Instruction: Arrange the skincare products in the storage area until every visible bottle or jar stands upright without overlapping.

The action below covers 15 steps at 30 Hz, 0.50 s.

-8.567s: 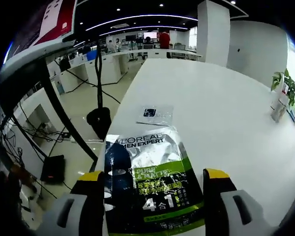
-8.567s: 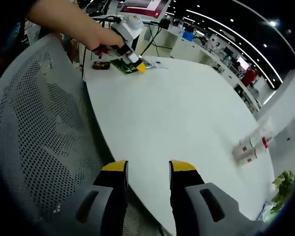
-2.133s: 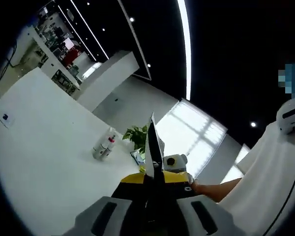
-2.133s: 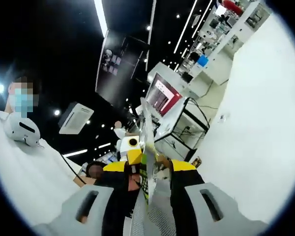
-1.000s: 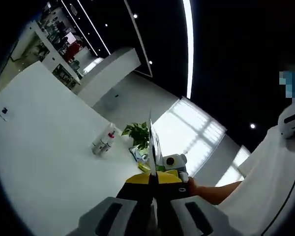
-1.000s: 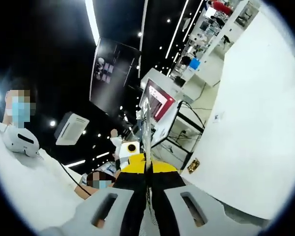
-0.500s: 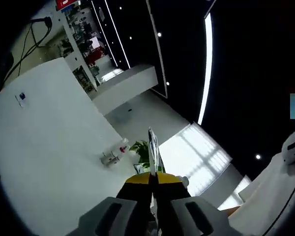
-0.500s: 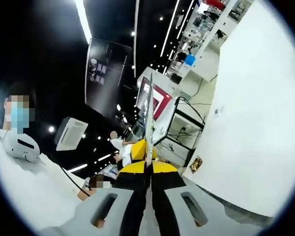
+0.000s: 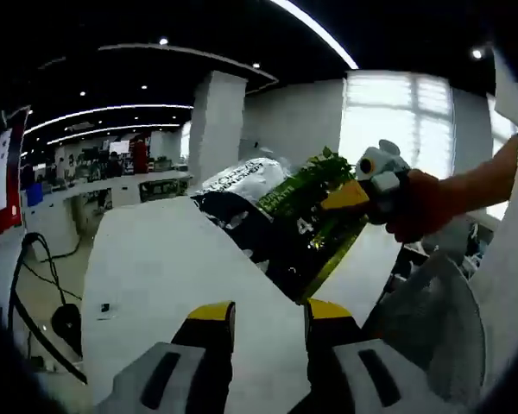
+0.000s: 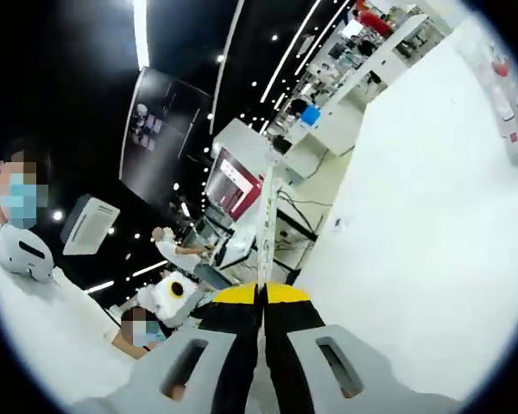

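Both grippers show in the left gripper view. That view's own left gripper rises at the bottom centre with its yellow-tipped jaws spread apart and nothing between them. At the right of that frame a hand holds the right gripper, whose yellow tip is pinched on the upper corner of a black, silver and green sachet. In the right gripper view the right gripper's jaws stand pressed together at the bottom centre, clamping the sachet, which is seen edge-on as a thin pale strip running up the middle of the frame.

Largest of the rest is the white table, filling the lower left and centre of the left gripper view and the whole right half of the right gripper view. The sachet hangs above it in mid-frame of the left gripper view, tilted, clear of the surface. A grey mesh chair back sits at the lower right of that view.

Two skincare bottles with red caps lie at the far right edge of the right gripper view, on the table, well apart from the grippers. A small flat packet lies on the table at the lower left of the left gripper view.
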Tool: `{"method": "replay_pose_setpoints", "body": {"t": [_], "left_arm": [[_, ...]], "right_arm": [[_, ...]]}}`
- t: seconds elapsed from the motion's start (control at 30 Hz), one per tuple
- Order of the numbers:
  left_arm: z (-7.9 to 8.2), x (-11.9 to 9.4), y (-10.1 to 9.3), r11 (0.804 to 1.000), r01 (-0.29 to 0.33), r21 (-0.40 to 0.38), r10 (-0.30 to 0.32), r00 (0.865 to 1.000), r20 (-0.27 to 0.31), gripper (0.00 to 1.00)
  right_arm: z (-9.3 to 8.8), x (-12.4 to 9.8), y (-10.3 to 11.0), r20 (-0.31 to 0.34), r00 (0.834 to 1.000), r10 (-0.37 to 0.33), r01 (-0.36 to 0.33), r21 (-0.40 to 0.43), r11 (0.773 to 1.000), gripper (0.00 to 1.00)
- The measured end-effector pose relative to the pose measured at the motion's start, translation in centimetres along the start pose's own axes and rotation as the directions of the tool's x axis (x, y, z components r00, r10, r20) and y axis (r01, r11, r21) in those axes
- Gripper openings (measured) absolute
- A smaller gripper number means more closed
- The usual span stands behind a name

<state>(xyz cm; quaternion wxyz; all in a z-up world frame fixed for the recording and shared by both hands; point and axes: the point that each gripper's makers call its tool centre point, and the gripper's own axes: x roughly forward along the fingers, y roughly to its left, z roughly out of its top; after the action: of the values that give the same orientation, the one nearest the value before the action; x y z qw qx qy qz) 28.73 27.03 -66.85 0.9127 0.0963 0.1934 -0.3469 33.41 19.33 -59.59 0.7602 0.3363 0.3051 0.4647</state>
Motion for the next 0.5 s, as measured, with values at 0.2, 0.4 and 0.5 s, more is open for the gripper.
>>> {"method": "replay_pose_setpoints", "body": {"t": [0.2, 0.4, 0.5], "left_arm": [[-0.3, 0.6, -1.3, 0.977, -0.019, 0.210, 0.020, 1.000, -0.006, 0.18], [-2.7, 1.2, -0.5, 0.980, -0.016, 0.200, 0.041, 0.992, -0.121, 0.18], [-3.2, 1.1, 0.1, 0.979, -0.036, 0.203, 0.065, 0.988, -0.138, 0.18]], "right_arm": [[3.5, 0.1, -3.9, 0.019, 0.996, -0.084, 0.083, 0.039, 0.996, 0.00], [5.1, 0.8, -9.1, -0.006, 0.976, -0.216, 0.215, 0.105, 0.971, 0.00], [5.4, 0.8, -10.9, -0.044, 0.964, -0.263, 0.266, 0.102, 0.959, 0.00]]}}
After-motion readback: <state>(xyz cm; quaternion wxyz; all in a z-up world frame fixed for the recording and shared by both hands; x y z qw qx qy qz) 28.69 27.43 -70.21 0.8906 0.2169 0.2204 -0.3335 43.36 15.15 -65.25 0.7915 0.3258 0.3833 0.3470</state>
